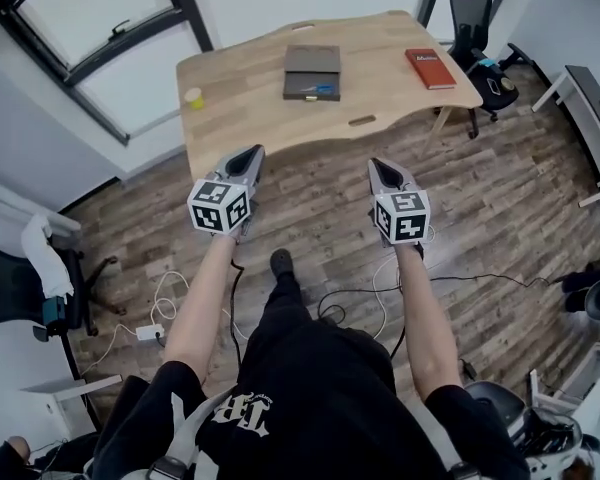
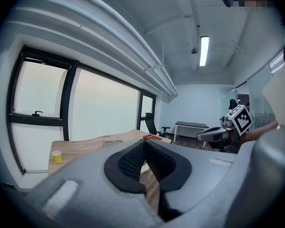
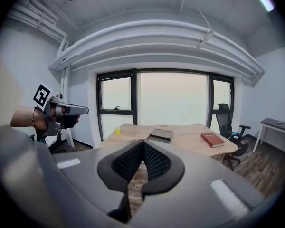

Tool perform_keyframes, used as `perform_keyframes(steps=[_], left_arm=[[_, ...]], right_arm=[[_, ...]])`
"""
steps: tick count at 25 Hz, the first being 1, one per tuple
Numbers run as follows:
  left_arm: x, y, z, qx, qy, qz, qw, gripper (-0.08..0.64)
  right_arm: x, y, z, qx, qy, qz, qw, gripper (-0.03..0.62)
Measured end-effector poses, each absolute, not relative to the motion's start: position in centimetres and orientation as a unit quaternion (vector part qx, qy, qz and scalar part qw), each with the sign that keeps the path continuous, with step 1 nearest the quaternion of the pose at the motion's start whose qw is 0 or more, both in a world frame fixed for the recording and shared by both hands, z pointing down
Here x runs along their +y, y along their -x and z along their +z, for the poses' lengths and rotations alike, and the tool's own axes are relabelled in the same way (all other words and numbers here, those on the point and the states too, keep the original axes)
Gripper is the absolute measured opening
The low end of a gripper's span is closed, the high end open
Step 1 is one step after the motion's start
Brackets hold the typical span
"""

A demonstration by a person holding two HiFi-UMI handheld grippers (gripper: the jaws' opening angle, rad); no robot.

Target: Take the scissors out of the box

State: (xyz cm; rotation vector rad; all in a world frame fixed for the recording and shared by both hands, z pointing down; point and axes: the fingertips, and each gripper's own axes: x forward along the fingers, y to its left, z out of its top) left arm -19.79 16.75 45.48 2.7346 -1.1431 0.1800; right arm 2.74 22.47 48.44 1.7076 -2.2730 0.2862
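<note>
Left gripper, right gripper — both closed, one box, one book, one cup

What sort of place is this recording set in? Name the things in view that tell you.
Most likely an office or meeting room. A large wooden table stands near wide windows, a wheeled office chair sits beside it, and a red book lies on it.
</note>
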Motion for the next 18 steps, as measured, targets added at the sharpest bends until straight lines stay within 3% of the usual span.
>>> perform_keyframes(steps=[18], left_arm=[[-2.3,21.2,46.7,-0.303,-0.945,0.047,0.112,0.002]], right_arm=[[5.9,0.2,49.5,-0.756,-0.621,0.133,0.157,0.005]])
